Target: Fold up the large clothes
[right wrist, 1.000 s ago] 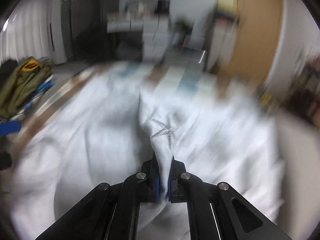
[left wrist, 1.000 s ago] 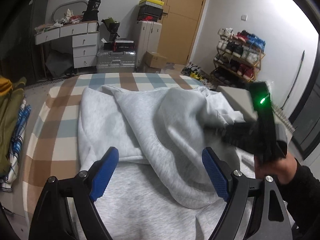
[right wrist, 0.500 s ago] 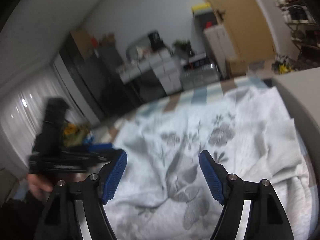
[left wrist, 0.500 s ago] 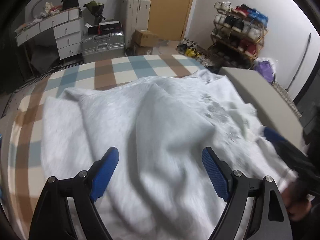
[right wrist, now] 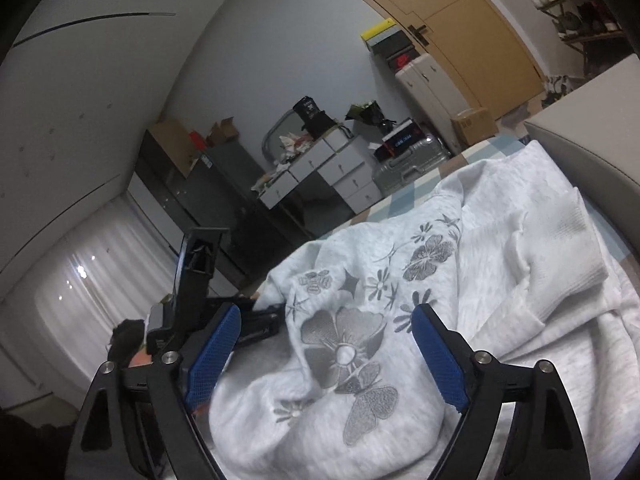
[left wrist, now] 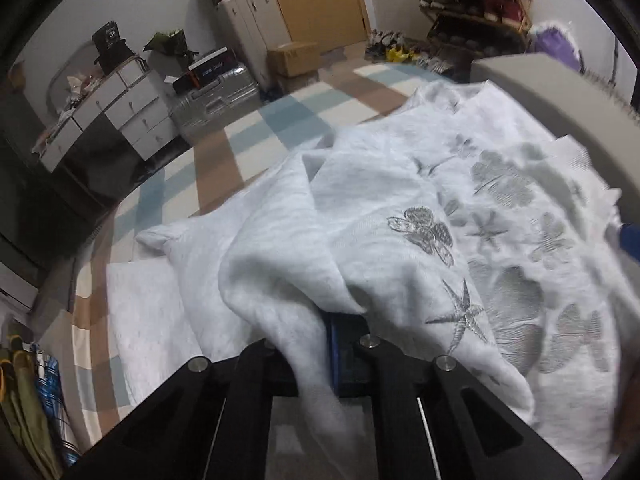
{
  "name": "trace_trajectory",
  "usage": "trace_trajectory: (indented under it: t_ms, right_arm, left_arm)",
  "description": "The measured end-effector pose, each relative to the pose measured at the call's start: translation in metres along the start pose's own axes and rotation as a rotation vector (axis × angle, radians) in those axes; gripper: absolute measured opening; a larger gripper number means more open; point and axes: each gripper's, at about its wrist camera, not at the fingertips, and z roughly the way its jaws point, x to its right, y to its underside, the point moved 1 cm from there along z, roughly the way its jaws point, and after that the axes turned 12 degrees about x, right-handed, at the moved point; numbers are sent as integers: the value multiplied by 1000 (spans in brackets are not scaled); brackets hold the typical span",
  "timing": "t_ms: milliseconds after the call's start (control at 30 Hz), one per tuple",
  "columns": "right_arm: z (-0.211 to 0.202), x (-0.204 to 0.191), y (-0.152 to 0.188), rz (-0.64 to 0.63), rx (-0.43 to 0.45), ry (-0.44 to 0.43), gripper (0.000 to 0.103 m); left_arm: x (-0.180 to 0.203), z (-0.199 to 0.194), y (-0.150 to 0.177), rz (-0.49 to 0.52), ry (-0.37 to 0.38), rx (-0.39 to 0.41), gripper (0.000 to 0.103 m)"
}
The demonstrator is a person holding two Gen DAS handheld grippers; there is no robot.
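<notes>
A: In the left wrist view, how is the left gripper point(left wrist: 320, 344) seen?

B: It is seen closed — a fold of the pale grey sweatshirt point(left wrist: 400, 208) is pinched between its blue pads. The rest of the garment is spread forward and to the right of this gripper, over the checked bedcover point(left wrist: 224, 148). The printed side, with butterfly and starfish, is turned up. A pale cuff or corner is seen to the left, lying flat on the cover.

A: And in the right wrist view?

B: The right gripper point(right wrist: 324, 356) is held wide open and nothing is held in it. The sweatshirt point(right wrist: 500, 240) lies directly between and beyond its fingers; the flower print is just in front. The left gripper point(right wrist: 256, 322) is seen at the left, at the garment's edge.

A: Which relation is judged to matter for the next move?

B: The cloth is gripped on one side only. A second edge is probably to be taken by the right gripper, which is nearer to the right part — the ribbed hem there.

A: Any containers?

B: None holding the garment is seen.
</notes>
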Motion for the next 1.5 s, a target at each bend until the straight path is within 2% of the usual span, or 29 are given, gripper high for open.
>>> trace_trajectory:
  t_ms: [33, 67, 100, 133, 167, 233, 267, 300, 333, 400, 467, 533, 567, 600, 700, 733, 800, 867, 900, 967, 1000, 1033, 1100, 1167, 1200, 1233, 1300, 1400, 1500]
  right_arm:
    - [-1, 1, 3, 0, 8, 6, 89]
    - [-2, 2, 3, 2, 14, 11, 89]
    - [-5, 2, 5, 5, 15, 14, 89]
    - [-7, 4, 8, 8, 14, 24, 90]
    - [-7, 4, 8, 12, 11, 35, 90]
    - [-5, 6, 9, 17, 1, 56, 90]
    - [-4, 7, 10, 19, -9, 68, 90]
    - [-2, 7, 10, 18, -24, 85, 90]
    - [-1, 6, 10, 13, -37, 101, 90]
    - [7, 0, 3, 3, -116, 131, 90]
    - [10, -5, -14, -10, -157, 176, 91]
    - [18, -8, -37, -43, -187, 239, 103]
    - [27, -8, -50, -85, -215, 283, 103]
    - [40, -6, -63, -148, -246, 349, 103]
    - [93, 20, -80, -324, -438, 542, 103]
    - [105, 30, -82, -340, -475, 571, 103]
    - [128, 53, -85, -339, -544, 621, 101]
    - [146, 69, -83, -372, -603, 665, 100]
    - [154, 76, -79, -398, -642, 678, 99]
    - [169, 87, -67, -422, -731, 683, 87]
    - [176, 94, -61, -407, -774, 671, 79]
    - [178, 98, -57, -387, -789, 666, 79]
    - [180, 102, -54, -383, -795, 676, 79]
    - [179, 101, -53, -400, -786, 668, 77]
    - [179, 100, -53, -409, -784, 655, 68]
    - [178, 96, -53, -419, -779, 626, 43]
    - [182, 87, -49, -449, -786, 561, 4]
    - [194, 79, -42, -496, -784, 569, 4]
    - [204, 83, -48, -412, -772, 529, 4]
  left_arm:
    - [0, 5, 7, -14, -2, -16, 3]
    - [4, 11, 18, 22, -16, -41, 3]
    - [9, 9, 26, 66, -41, -25, 4]
    - [15, 0, 34, 117, -75, 28, 4]
    - [18, -6, 37, 132, -79, 34, 4]
    - [7, -31, 42, 55, -8, 51, 6]
    - [-2, -43, 42, 0, 30, 66, 15]
    - [-16, -60, 43, -71, 85, 78, 34]
    - [-31, -75, 43, -127, 127, 90, 45]
    - [-61, -98, 45, -187, 81, 143, 81]
    - [-91, -107, 46, -193, -33, 161, 86]
    - [-122, -96, 48, -177, -89, 106, 86]
    - [-132, -87, 48, -180, -96, 82, 86]
    - [-147, -70, 51, -191, -87, 13, 86]
    - [-176, -26, 64, -297, -9, -142, 86]
    - [-182, -16, 70, -345, 4, -187, 86]
    - [-192, -3, 76, -423, 32, -221, 86]
    - [-183, 8, 82, -408, 99, -290, 86]
    - [-179, 11, 84, -390, 98, -310, 86]
    - [-176, 11, 85, -398, 118, -294, 86]
    - [-177, 11, 86, -412, 143, -291, 82]
    - [-179, 12, 83, -413, 149, -283, 79]
    - [-178, 11, 78, -387, 168, -268, 42]
    - [-176, 12, 75, -391, 204, -280, 28]
    - [-173, 11, 74, -380, 205, -278, 25]
    - [-171, 11, 72, -361, 190, -271, 24]
    - [-167, 9, 67, -318, 174, -265, 16]
    - [-177, 21, 58, -270, 146, -276, 15]
    - [-189, 27, 55, -250, 112, -287, 15]
